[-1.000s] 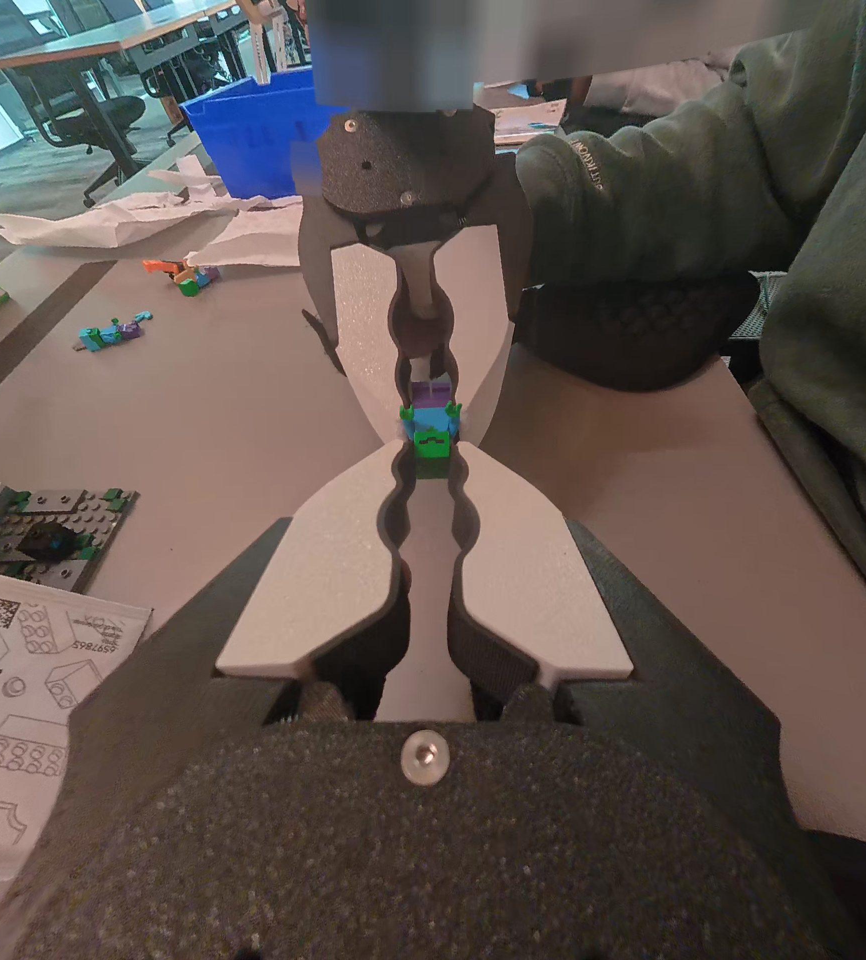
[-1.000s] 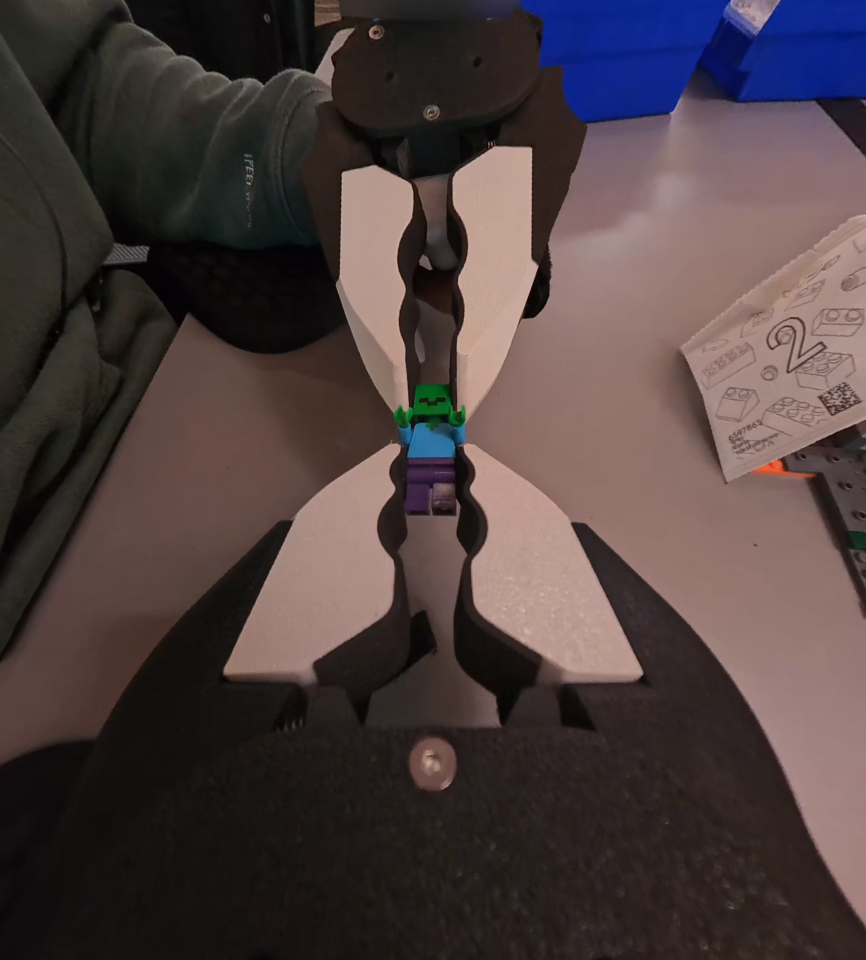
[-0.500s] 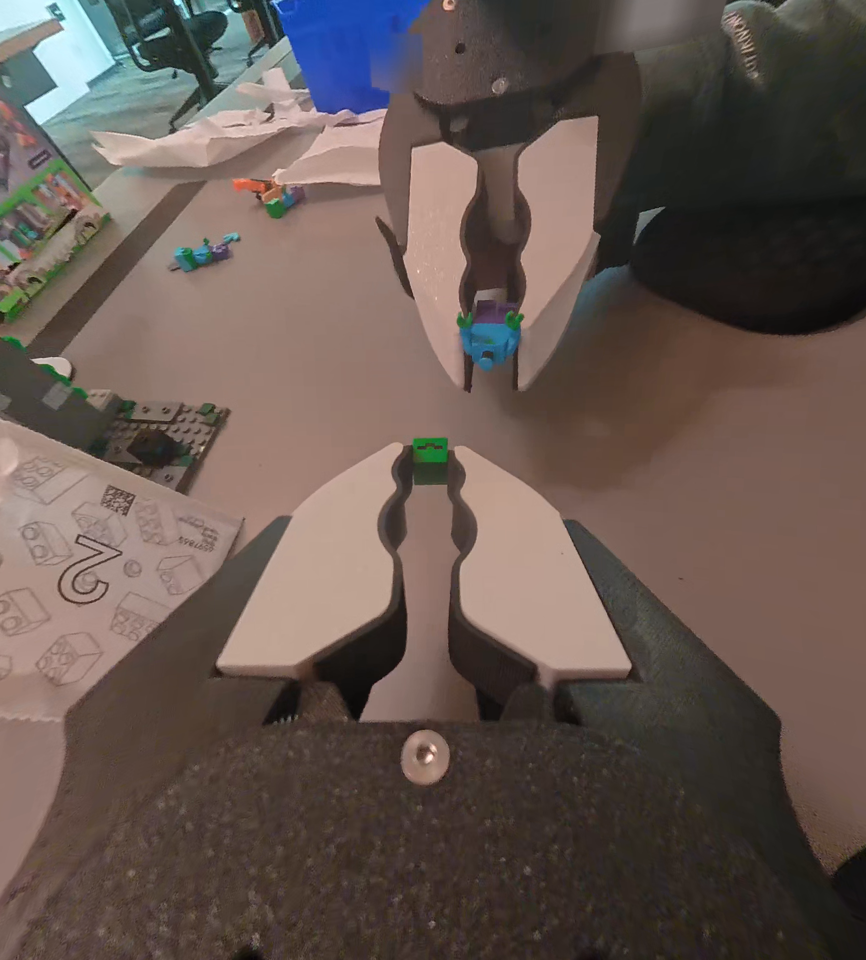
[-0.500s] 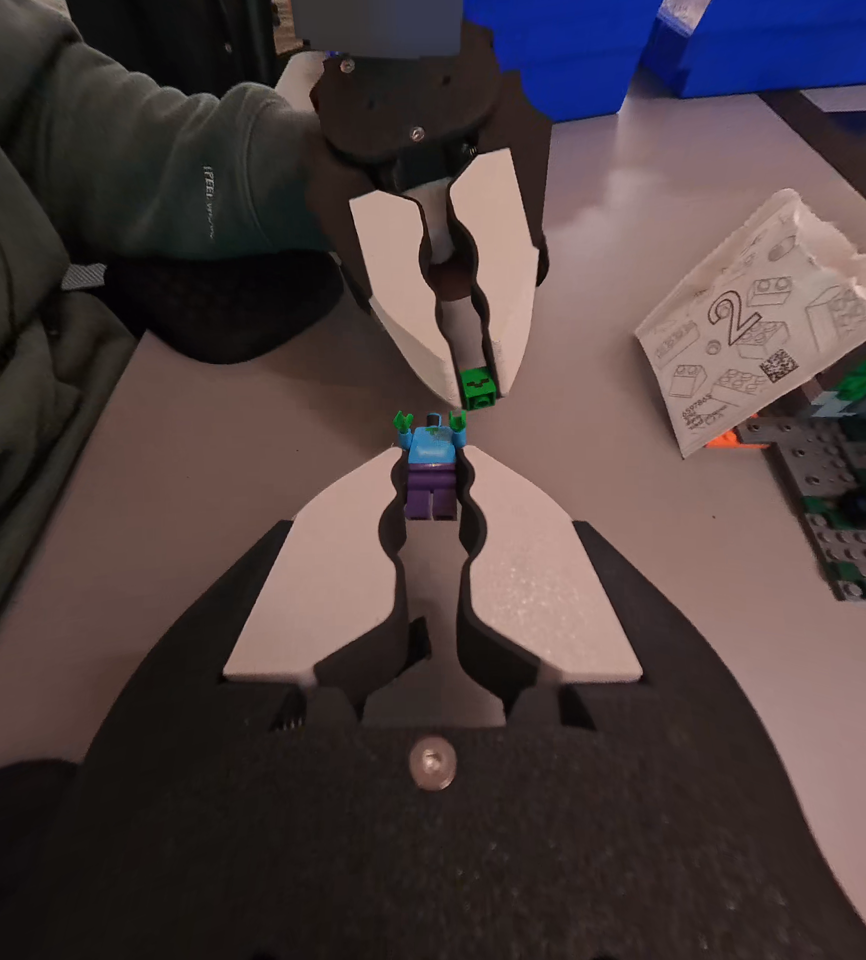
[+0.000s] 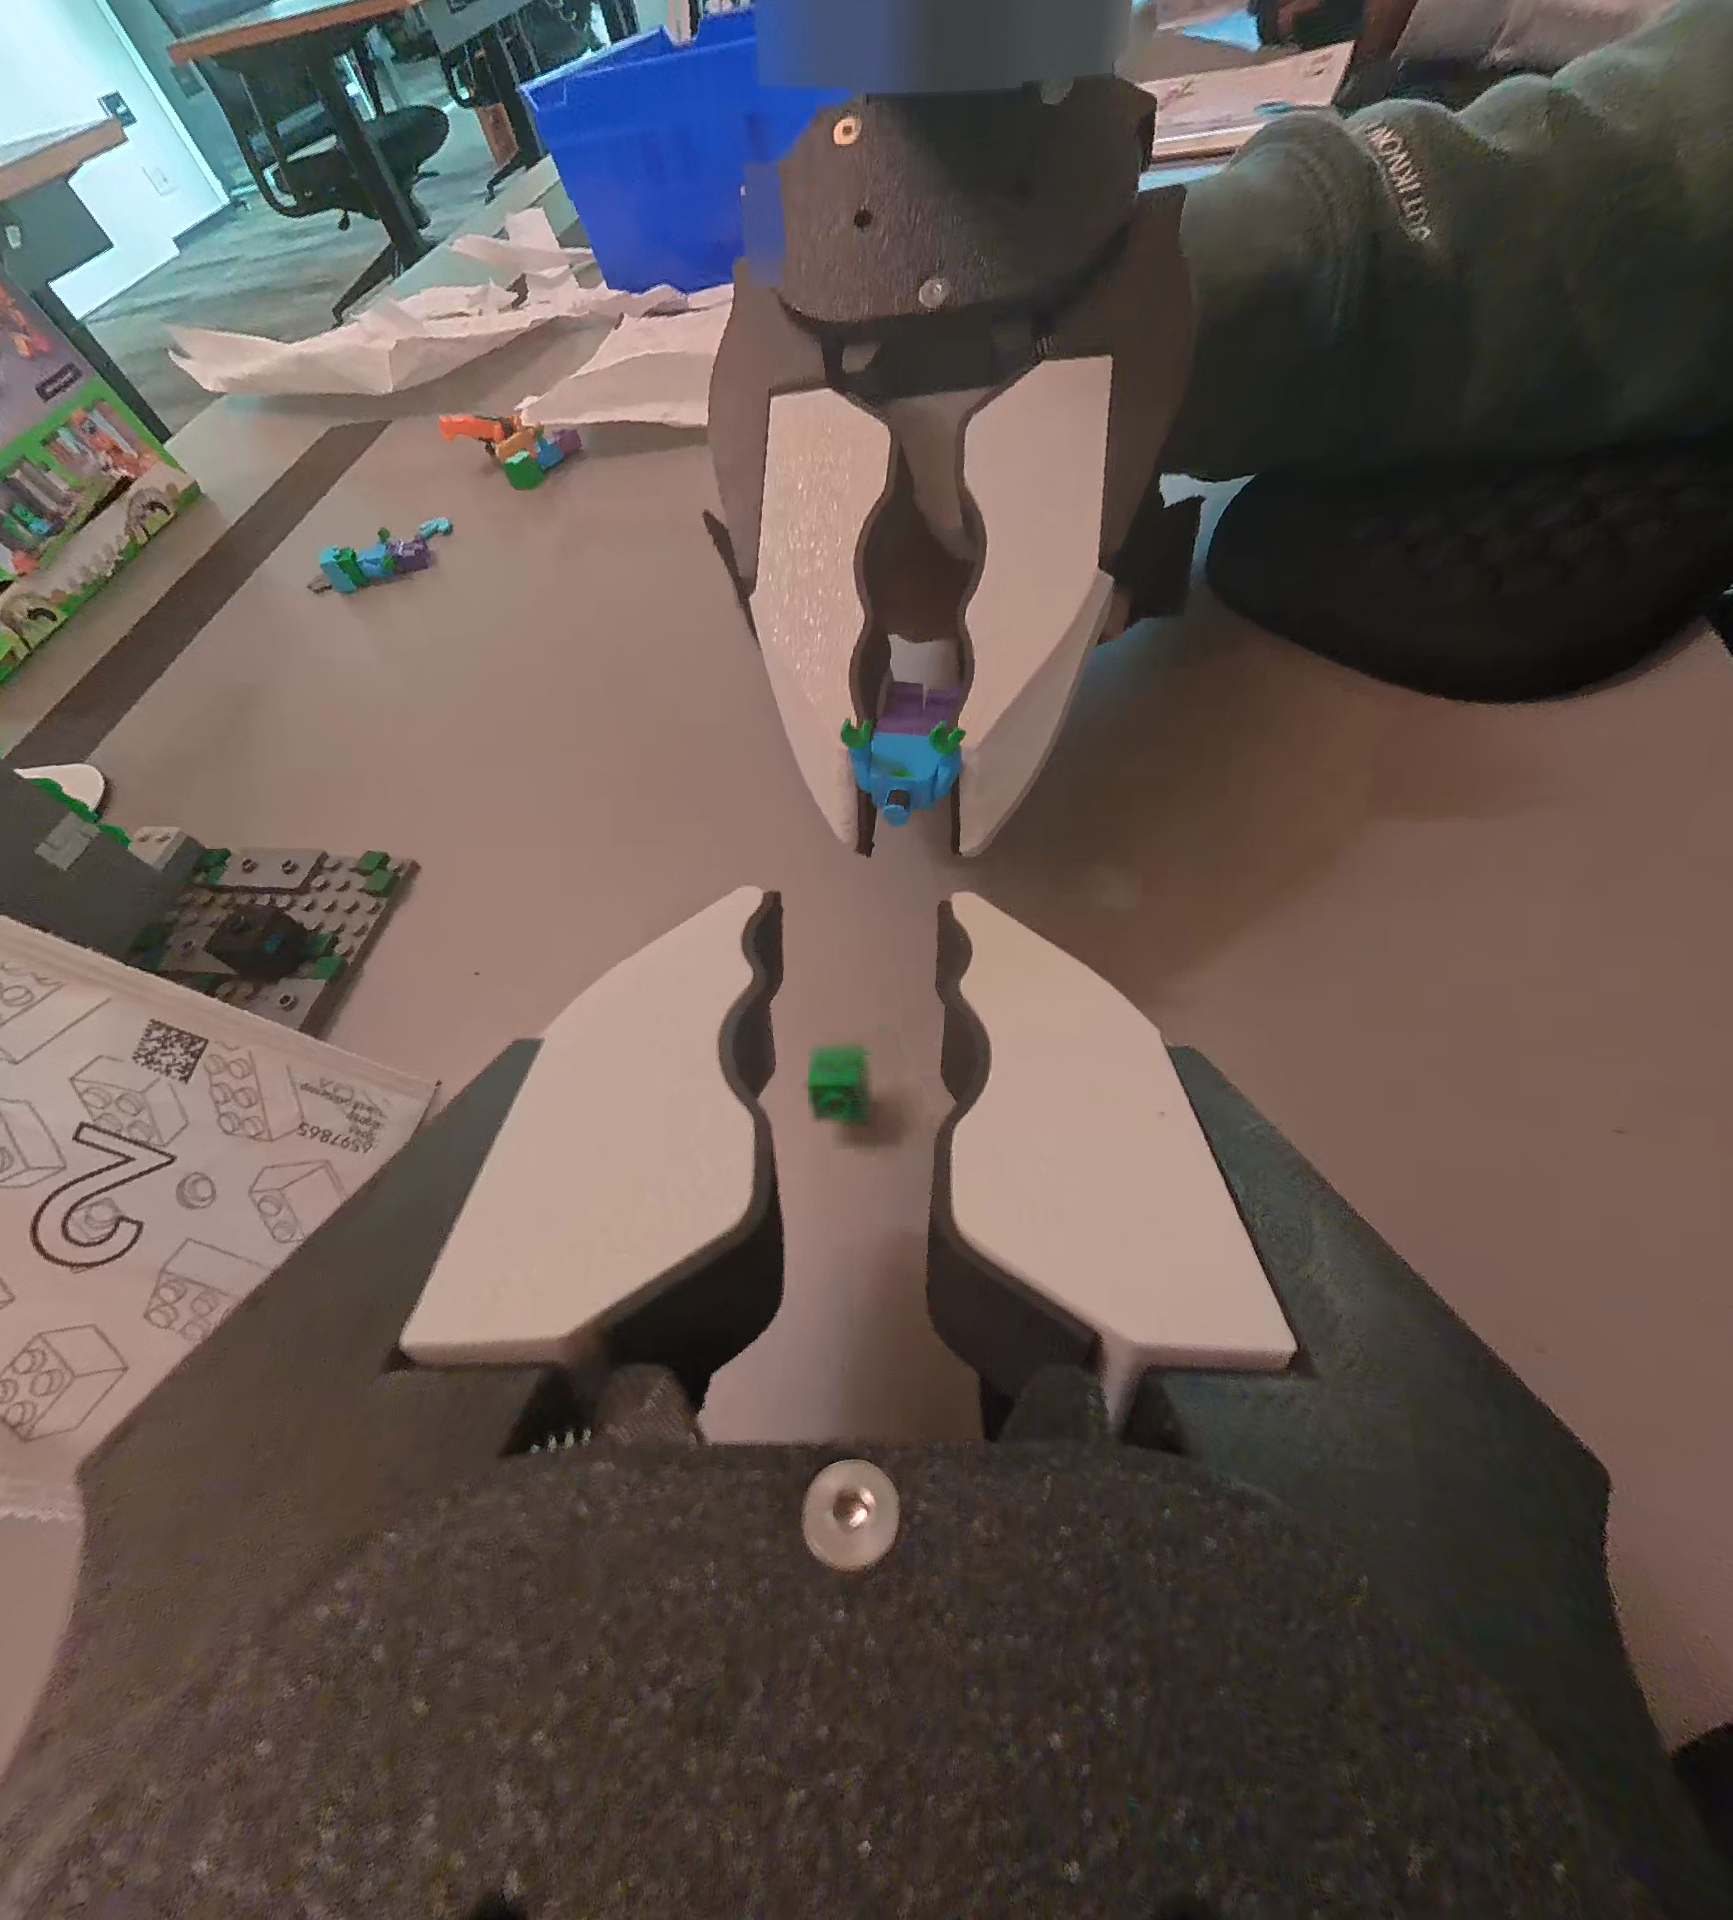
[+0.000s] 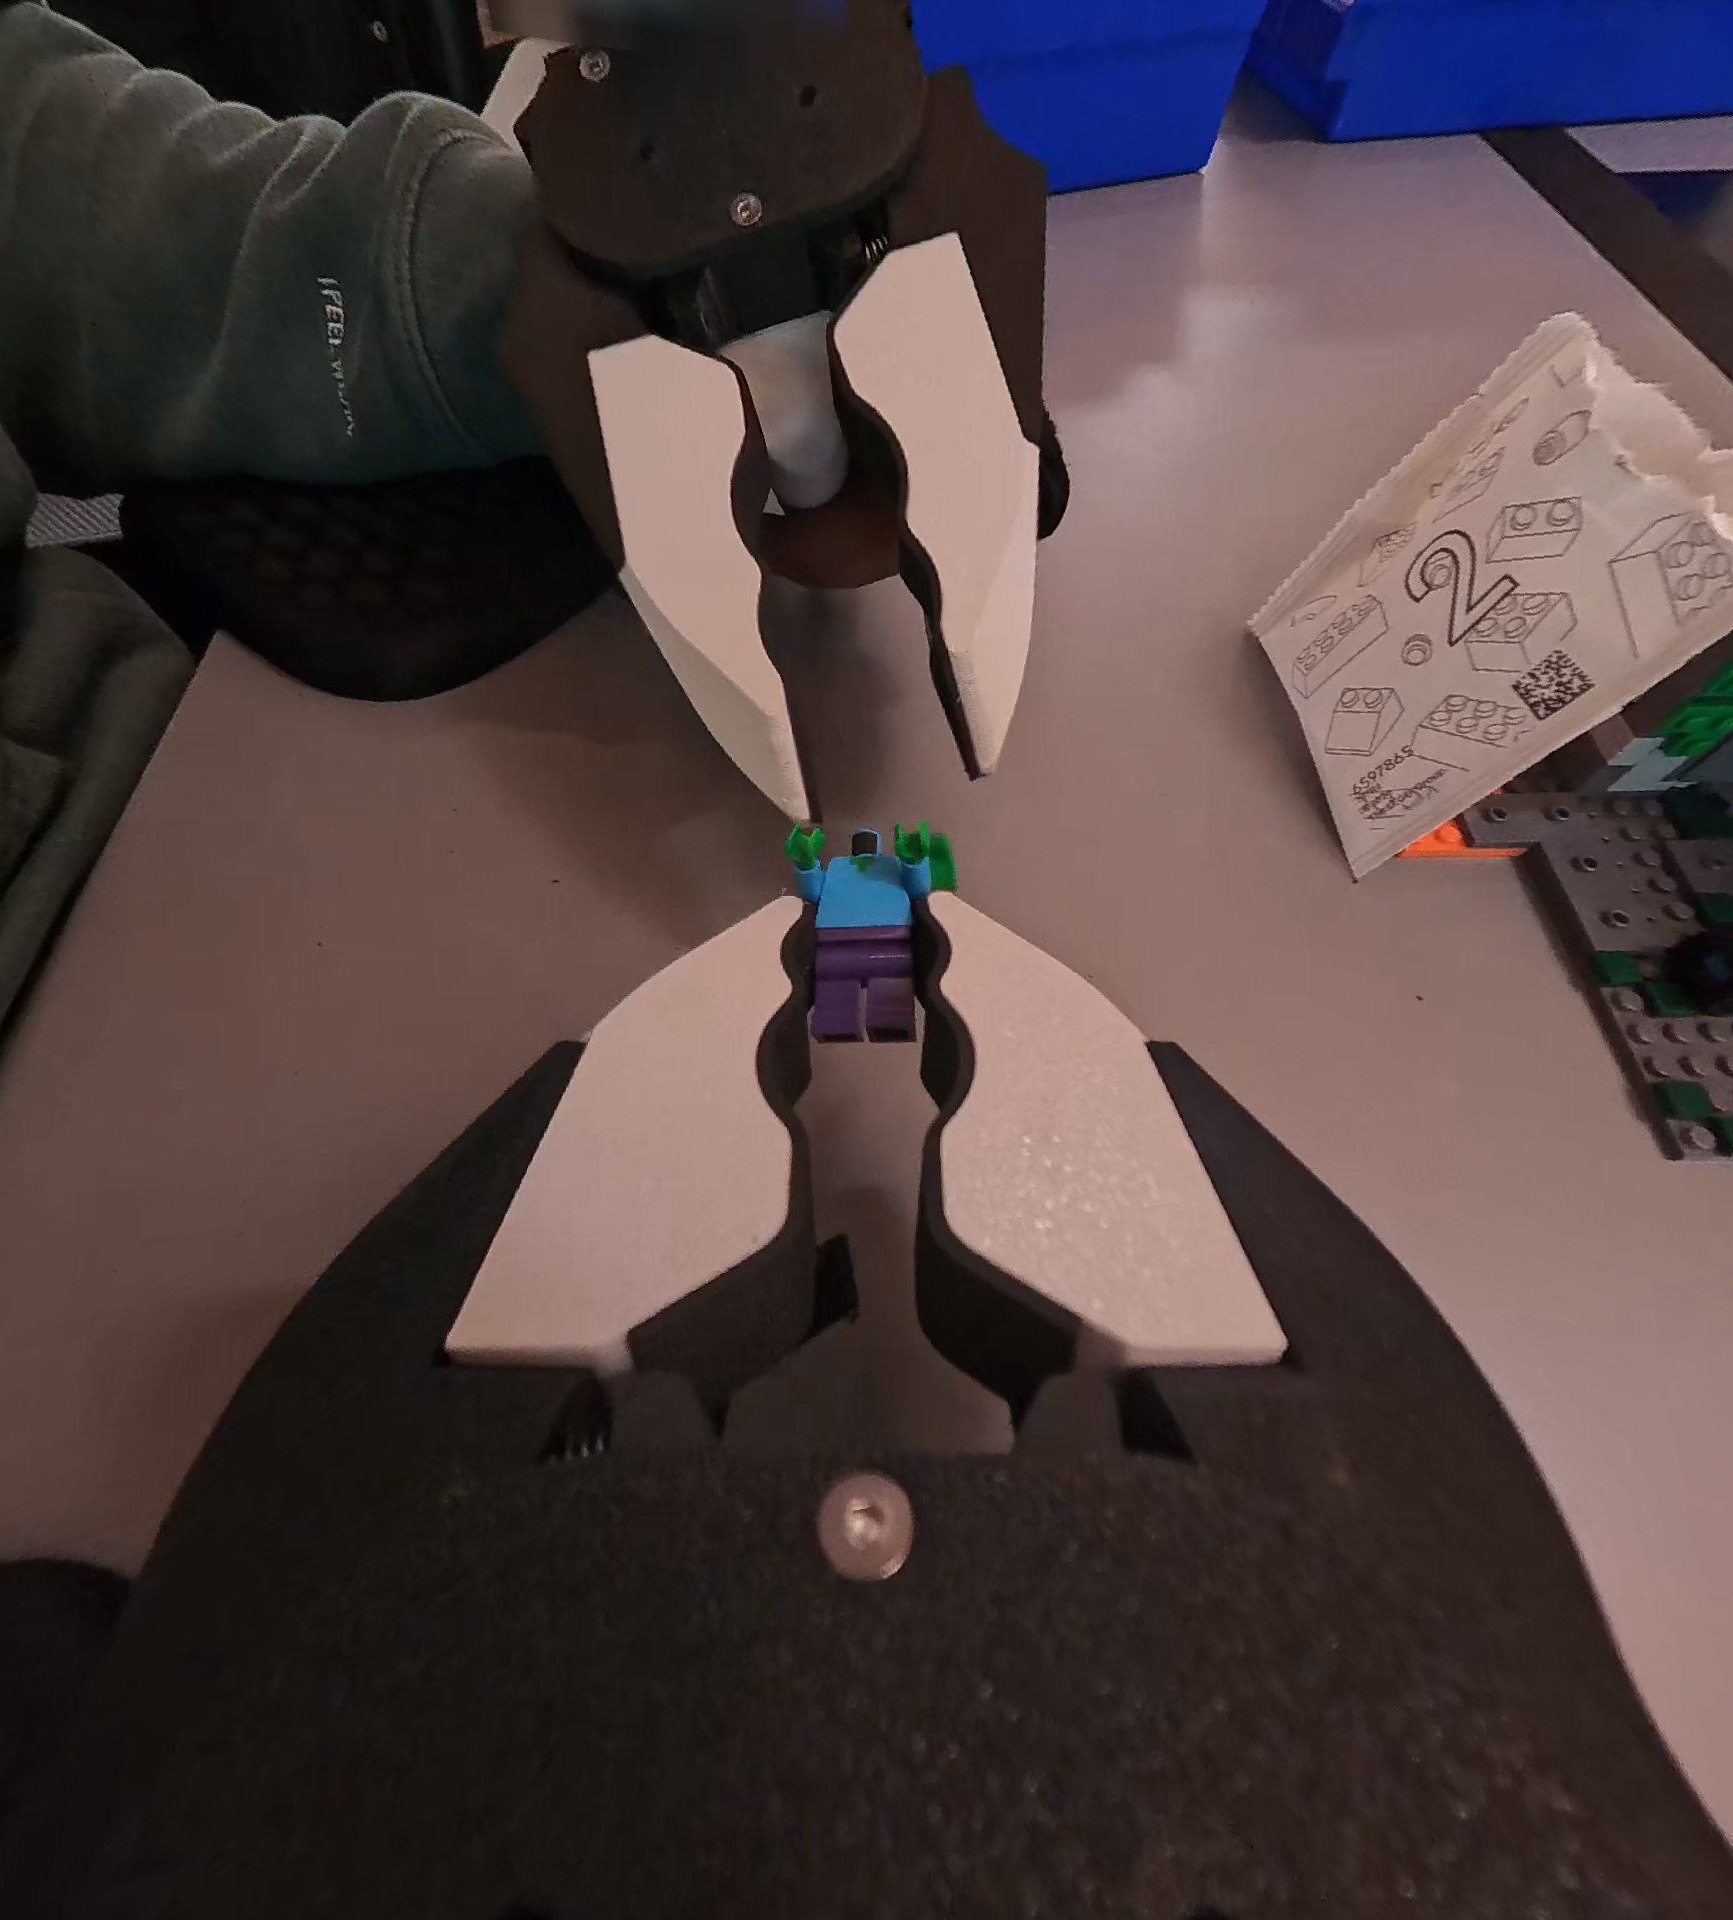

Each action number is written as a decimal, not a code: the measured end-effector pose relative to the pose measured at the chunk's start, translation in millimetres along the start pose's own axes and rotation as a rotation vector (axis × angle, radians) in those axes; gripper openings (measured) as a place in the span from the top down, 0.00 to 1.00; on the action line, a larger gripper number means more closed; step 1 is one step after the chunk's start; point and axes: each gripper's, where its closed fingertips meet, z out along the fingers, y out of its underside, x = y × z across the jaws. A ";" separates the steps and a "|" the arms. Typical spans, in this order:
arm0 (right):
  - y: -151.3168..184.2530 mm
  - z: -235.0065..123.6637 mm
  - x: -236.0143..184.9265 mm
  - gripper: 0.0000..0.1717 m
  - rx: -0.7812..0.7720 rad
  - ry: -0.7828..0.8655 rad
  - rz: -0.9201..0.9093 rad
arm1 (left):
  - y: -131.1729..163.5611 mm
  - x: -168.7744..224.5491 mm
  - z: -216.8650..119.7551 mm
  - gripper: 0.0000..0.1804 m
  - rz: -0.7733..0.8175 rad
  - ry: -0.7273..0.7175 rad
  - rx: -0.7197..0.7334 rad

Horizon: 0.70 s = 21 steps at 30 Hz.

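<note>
My right gripper (image 6: 862, 914) is shut on a headless toy minifigure (image 6: 862, 894) with a blue torso, green hands and purple legs, its pads pressing on the legs and hips. It holds the figure just above the grey table (image 6: 1205, 935). My left gripper (image 5: 857, 909) faces it, open and empty, and also shows in the right wrist view (image 6: 888, 784). The figure's small green cube head (image 5: 836, 1084) is loose and blurred between the left fingers, touching neither. In the left wrist view the right gripper (image 5: 909, 842) holds the figure (image 5: 898, 764) with its bare neck stud towards me.
A white printed paper bag (image 5: 103, 1164) and a grey studded baseplate build (image 5: 270, 935) lie to the left gripper's left. Small brick figures (image 5: 379, 561), crumpled paper (image 5: 405, 343), a blue bin (image 5: 654, 156) and a toy box (image 5: 0, 488) lie farther off. A person's green sleeve (image 5: 1464, 260) is at right. The grippers are tip to tip, or close to it. From either gripper's tips it is about 20 cm to the grey studded baseplate build (image 5: 270, 935). It is also in sight in the right wrist view (image 6: 1724, 964).
The left gripper pulled the green head off the figure, drew back from the right gripper, then opened; the head left its grasp. The right gripper kept its hold on the body.
</note>
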 end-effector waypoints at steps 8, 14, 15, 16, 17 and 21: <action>0.6 6.0 -4.7 0.90 -0.024 0.006 -0.034 | -7.1 8.9 2.7 0.91 -0.014 0.042 0.042; -0.6 9.8 -10.5 0.90 -0.031 -0.009 -0.053 | -5.1 18.0 9.6 0.94 0.015 0.064 0.014; -0.4 9.7 -10.2 0.90 -0.031 -0.005 -0.055 | -5.0 17.8 9.6 0.94 0.017 0.061 0.013; -1.1 9.5 -10.9 0.90 -0.026 -0.009 -0.052 | -5.7 18.2 8.9 0.94 0.012 0.065 0.016; -1.9 9.3 -11.5 0.90 -0.022 -0.013 -0.048 | -6.9 18.1 7.9 0.94 0.006 0.067 0.020; -0.4 7.3 -9.5 0.89 -0.031 -0.005 -0.033 | -10.6 13.7 1.7 1.00 0.001 0.051 0.039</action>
